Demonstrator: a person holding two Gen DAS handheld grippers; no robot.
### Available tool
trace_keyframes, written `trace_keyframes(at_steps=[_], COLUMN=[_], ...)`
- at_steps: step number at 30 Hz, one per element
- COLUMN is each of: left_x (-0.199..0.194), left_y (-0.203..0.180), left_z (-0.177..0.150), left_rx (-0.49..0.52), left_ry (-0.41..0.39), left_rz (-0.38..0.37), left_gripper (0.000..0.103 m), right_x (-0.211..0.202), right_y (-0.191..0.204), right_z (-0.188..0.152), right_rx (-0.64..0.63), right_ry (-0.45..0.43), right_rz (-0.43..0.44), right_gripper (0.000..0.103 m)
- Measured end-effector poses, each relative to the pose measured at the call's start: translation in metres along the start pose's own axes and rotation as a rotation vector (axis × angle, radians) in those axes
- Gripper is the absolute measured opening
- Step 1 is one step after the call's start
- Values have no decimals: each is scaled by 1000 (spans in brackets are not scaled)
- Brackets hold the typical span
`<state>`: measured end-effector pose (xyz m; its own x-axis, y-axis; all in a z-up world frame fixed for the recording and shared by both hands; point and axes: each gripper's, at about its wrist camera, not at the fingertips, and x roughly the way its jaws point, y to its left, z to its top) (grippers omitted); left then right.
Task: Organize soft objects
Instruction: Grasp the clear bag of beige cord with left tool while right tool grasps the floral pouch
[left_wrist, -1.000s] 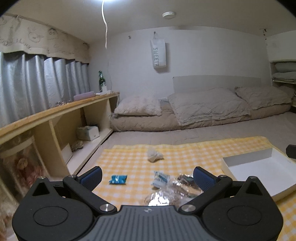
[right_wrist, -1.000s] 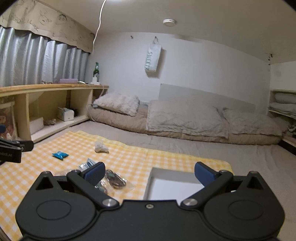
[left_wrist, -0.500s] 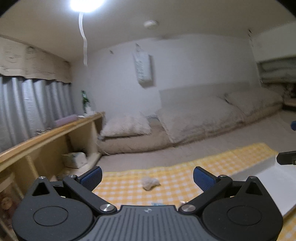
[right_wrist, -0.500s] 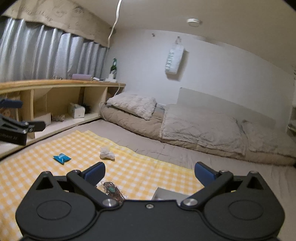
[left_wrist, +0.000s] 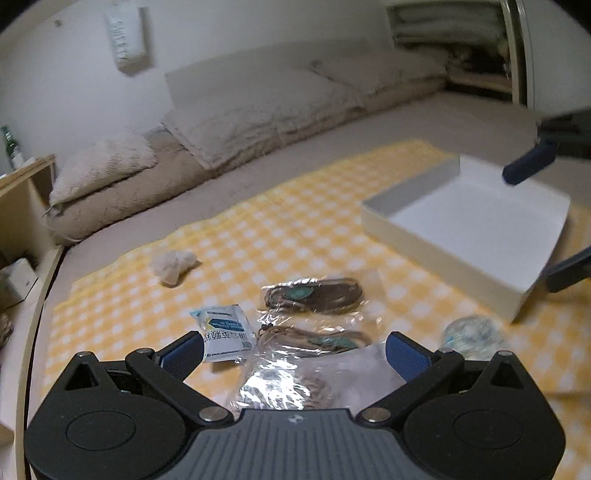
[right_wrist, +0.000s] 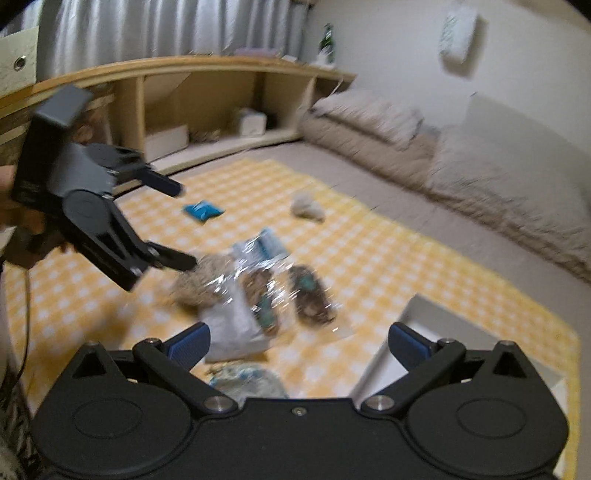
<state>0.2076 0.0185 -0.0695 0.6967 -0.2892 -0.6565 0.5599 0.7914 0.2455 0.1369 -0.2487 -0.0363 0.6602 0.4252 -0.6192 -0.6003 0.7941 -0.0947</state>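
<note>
We see our left gripper (left_wrist: 293, 345) held low over a yellow-and-white checked cloth (left_wrist: 288, 236) spread on the bed, its jaws wide apart and holding nothing. Just ahead of it lies a cluster of clear crinkled plastic bags (left_wrist: 314, 314), two of them showing dark cord and a teal pendant inside; a third clear bag sits right under the gripper body, between the blue pads. Touching the cluster on its left is a white sachet with blue printed text (left_wrist: 223, 334). Farther out, apart from the cluster, rests a small crumpled whitish soft lump (left_wrist: 173, 266). To the right of the cluster a small clear packet with bluish contents (left_wrist: 471, 338) lies near the corner of a shallow white open cardboard box (left_wrist: 436, 251), which sits on the cloth. Our right gripper (right_wrist: 299, 341) hangs over the box's near side, jaws also spread wide and empty; its blue fingertips (left_wrist: 530, 168) show above the box in the left view. From the right wrist view, blurred, we note a small blue packet (right_wrist: 202, 210) lying alone on the cloth toward the wooden shelf unit (right_wrist: 207, 110), well apart from the cluster. Beige pillows and folded bedding (left_wrist: 258, 110) line the wall beyond the cloth.
</note>
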Motion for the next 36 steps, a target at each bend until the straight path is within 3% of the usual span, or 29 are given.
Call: trace_keyframes(at_steps=[6, 11, 18, 23, 28, 36], left_x=[50, 62, 55, 43, 42, 58], left_y=[17, 33, 38, 45, 45, 31], left_z=[-7, -21, -33, -35, -28, -23], left_rx=[-32, -83, -164, -294, -329, -328], left_ry=[99, 174, 317, 401, 372, 407], left_rz=[-72, -121, -184, -269, -205, -86], left_gripper=[103, 103, 103, 103, 103, 103], right_x=[33, 55, 99, 117, 122, 120], right_y=[-1, -1, 8, 17, 19, 27], right_z=[-5, -7, -14, -18, -26, -35], right_rx=[-19, -44, -46, -90, -123, -173], right_ry=[78, 121, 269, 322, 382, 423], right_rz=[72, 150, 261, 267, 292, 270], right_gripper=[103, 103, 103, 103, 103, 103])
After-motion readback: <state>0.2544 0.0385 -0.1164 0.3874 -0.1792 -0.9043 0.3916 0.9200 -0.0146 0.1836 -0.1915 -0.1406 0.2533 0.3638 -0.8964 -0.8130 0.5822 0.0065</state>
